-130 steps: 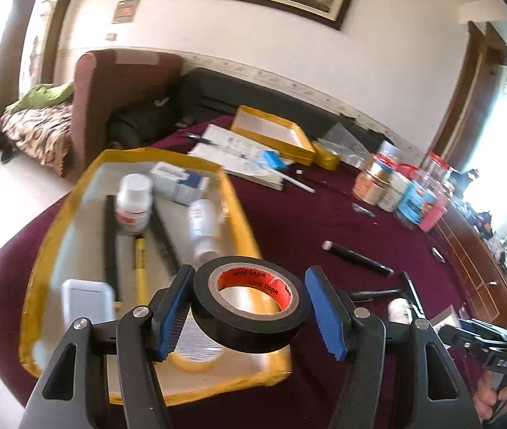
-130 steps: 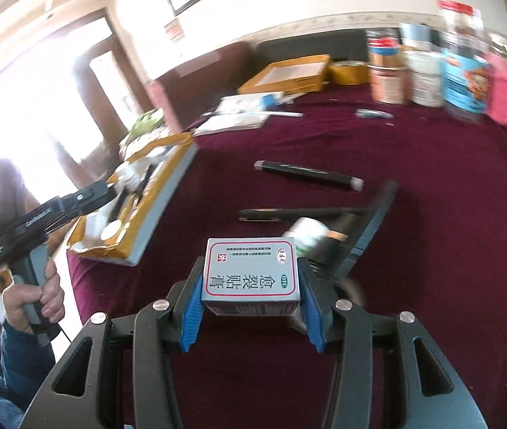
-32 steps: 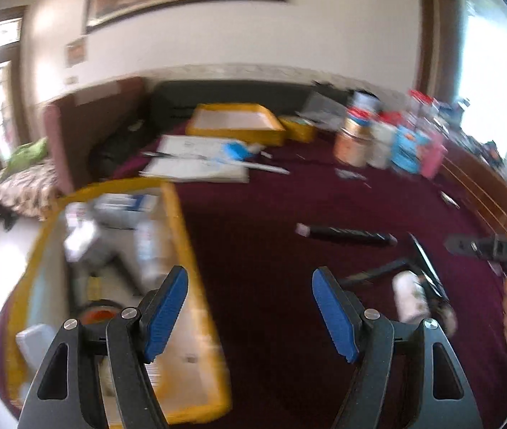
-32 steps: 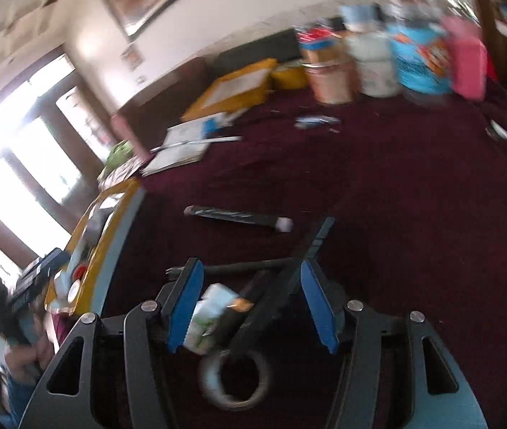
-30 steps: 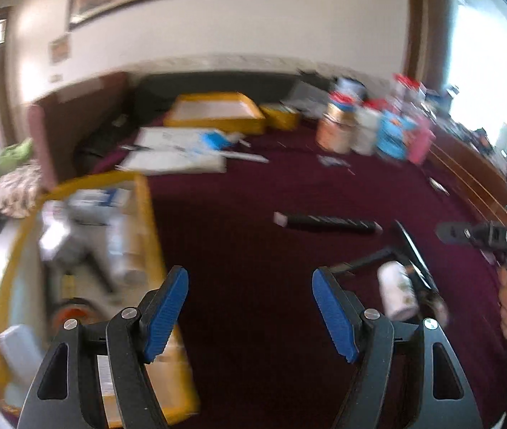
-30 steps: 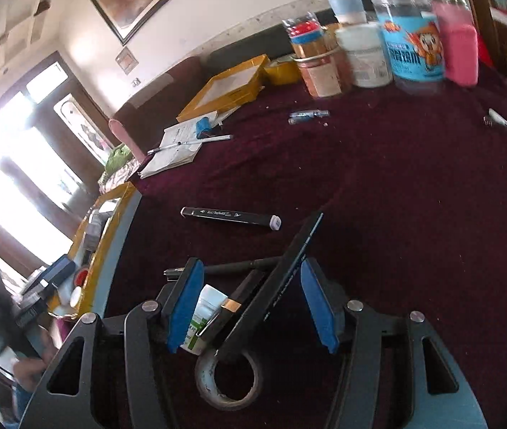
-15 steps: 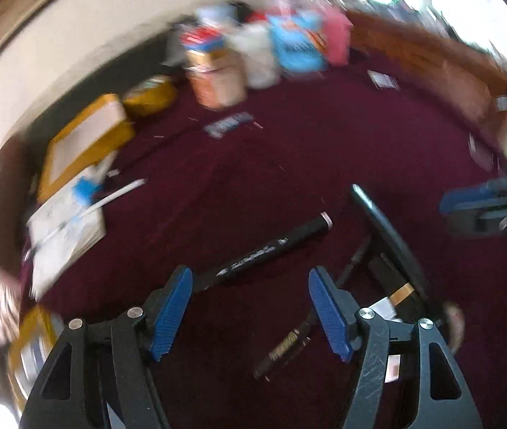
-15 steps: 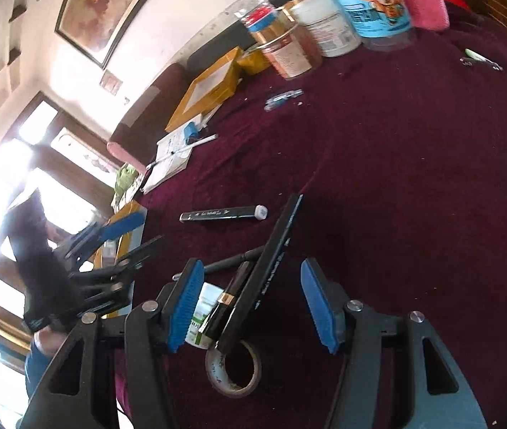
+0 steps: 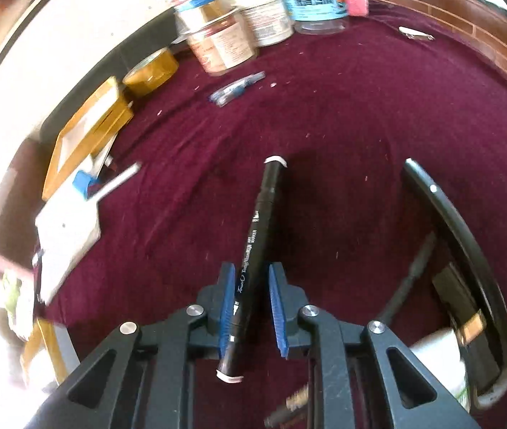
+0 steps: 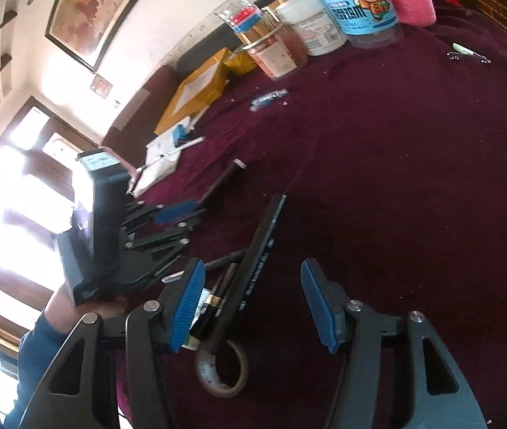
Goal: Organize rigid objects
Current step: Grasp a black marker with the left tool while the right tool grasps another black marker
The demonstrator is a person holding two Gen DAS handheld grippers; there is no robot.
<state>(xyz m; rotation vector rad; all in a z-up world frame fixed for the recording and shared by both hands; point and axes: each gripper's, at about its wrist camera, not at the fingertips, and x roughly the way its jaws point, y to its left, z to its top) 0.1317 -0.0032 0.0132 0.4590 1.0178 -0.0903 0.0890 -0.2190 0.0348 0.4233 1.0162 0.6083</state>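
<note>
My left gripper [image 9: 251, 286] is shut on a black marker pen [image 9: 259, 228] with white end caps, which points away over the maroon tablecloth [image 9: 343, 114]. In the right wrist view the left gripper [image 10: 178, 211] and the marker [image 10: 223, 177] show at the left. My right gripper [image 10: 253, 307] is open and empty, above a pile: a long black flat bar [image 10: 257, 261], a roll of clear tape [image 10: 223, 371], a small white bottle [image 10: 196, 316] and dark pens. The same pile shows at the right of the left wrist view [image 9: 468, 286].
Jars and bottles [image 9: 253, 21] stand at the table's far edge, with a yellow tape roll [image 9: 151, 71] and a yellow tray [image 9: 85, 132]. Papers and a white pen [image 9: 71, 214] lie at the left. A small blue packet [image 9: 237, 87] lies mid-table.
My left gripper dropped the black tape roll in the yellow tray, swung right to the marker and closed on it. My right gripper let go of the box and now hangs open over the pile.
</note>
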